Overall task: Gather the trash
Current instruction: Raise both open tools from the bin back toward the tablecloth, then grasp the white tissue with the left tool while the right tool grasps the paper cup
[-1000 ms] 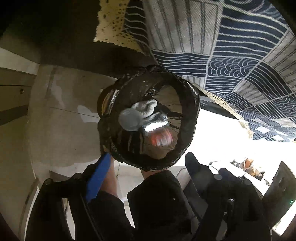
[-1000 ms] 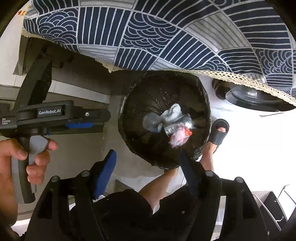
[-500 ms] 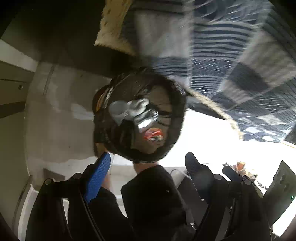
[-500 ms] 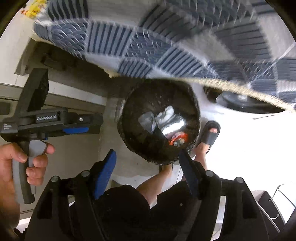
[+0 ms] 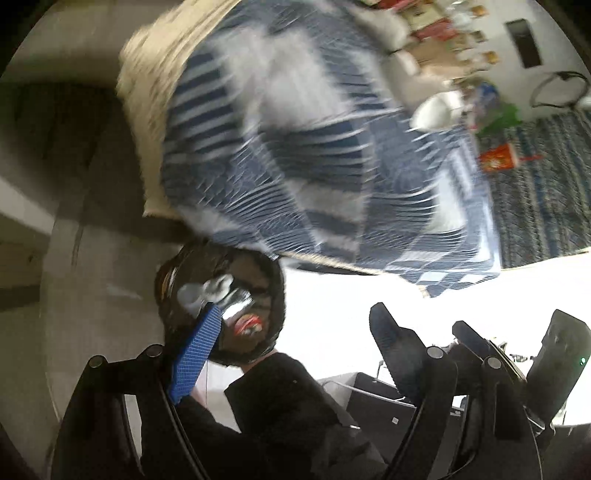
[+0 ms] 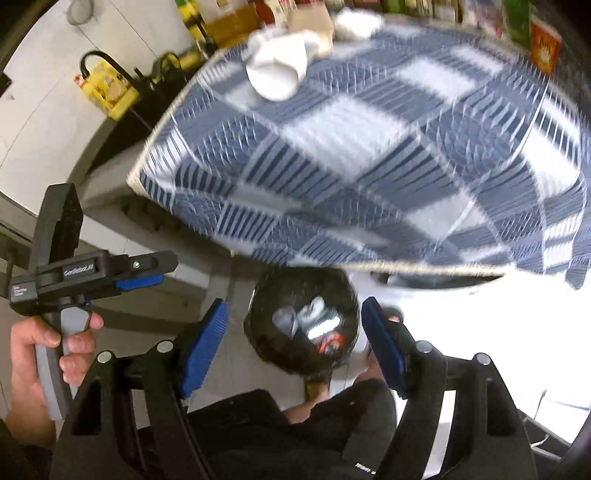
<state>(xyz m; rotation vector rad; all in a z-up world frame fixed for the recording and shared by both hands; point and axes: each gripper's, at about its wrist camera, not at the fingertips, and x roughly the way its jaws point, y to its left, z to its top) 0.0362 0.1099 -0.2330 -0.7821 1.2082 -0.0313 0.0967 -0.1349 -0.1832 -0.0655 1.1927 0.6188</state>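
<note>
Blue-and-white patterned cloth (image 6: 369, 155) drapes the worktop, its fringe hanging over a round bin lined with black plastic (image 6: 303, 321) on the pale floor (image 5: 332, 314). Inside the bin lie crumpled white tissue (image 5: 207, 290), shiny foil and a red wrapper (image 6: 328, 343). The left claw (image 5: 291, 343) stands open and empty; the right claw (image 6: 295, 343) is opening, nothing between its pads. Only the right view shows the hand (image 6: 40, 354) gripping the left tool's handle and a yellow box; only the left shows a red cup (image 5: 496, 158).

A home dining corner: a patterned blue tablecloth (image 6: 369, 155) covers the surface, packaged groceries (image 6: 229, 22) crowd its far edge, and a lined trash bin (image 6: 303, 321) stands below.
</note>
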